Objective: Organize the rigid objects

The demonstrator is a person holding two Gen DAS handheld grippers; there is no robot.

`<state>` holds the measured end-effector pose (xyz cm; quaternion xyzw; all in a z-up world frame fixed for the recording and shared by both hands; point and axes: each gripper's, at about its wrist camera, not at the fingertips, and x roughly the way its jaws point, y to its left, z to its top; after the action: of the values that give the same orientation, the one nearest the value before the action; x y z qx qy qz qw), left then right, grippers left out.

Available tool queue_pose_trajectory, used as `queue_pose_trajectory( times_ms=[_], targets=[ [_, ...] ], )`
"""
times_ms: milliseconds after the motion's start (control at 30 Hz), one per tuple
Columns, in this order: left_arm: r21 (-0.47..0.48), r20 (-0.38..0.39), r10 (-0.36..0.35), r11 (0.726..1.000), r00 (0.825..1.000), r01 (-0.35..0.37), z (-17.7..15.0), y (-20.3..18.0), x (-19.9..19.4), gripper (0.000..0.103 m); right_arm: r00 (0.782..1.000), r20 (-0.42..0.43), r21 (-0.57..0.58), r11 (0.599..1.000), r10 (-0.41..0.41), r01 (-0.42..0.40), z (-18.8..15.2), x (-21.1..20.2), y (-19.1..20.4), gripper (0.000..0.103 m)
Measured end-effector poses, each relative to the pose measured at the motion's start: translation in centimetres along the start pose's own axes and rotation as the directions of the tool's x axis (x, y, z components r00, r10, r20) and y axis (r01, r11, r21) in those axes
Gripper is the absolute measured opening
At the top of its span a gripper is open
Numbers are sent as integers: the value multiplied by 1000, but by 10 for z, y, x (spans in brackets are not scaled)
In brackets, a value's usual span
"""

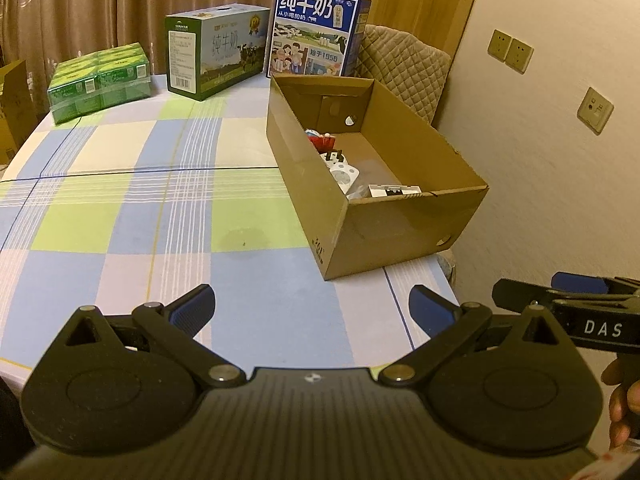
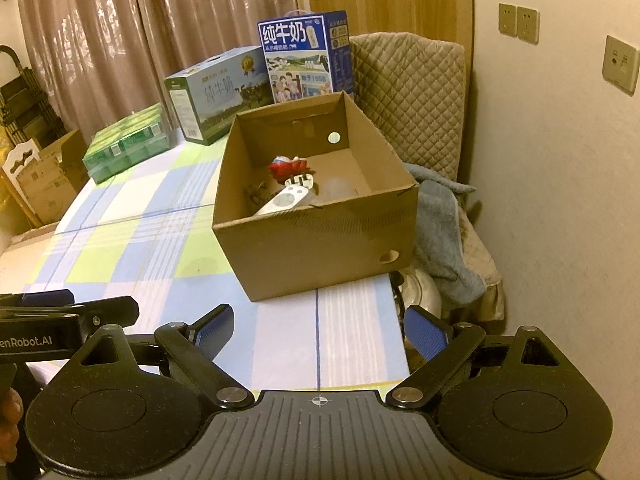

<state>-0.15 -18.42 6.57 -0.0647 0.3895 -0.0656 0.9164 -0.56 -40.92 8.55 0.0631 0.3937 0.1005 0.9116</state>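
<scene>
A checked cloth (image 1: 120, 208) in blue, green and white covers the surface. At the upper left of the left view sits a green pack of small cartons (image 1: 100, 82). Beside it, to the right, stands a green milk box (image 1: 216, 50), and next to that a tall blue milk box (image 1: 316, 34). Brown curtains (image 1: 100, 0) hang behind them. At the upper right is a chair with a quilted cover (image 1: 404, 68). In the right view a blue-grey towel (image 2: 444, 232) lies on its seat. Wall sockets (image 1: 510, 50) sit on the pale wall (image 1: 560, 200).
</scene>
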Motion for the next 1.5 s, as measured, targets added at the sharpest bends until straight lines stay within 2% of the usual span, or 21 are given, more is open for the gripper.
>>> queue_pose_trajectory(
  times_ms=[1500],
  targets=[
    [22,14,15,1000,1000,-15,1,1,0,102,1000,21,-9,1000,0,0,8,-5,7,89]
  ],
)
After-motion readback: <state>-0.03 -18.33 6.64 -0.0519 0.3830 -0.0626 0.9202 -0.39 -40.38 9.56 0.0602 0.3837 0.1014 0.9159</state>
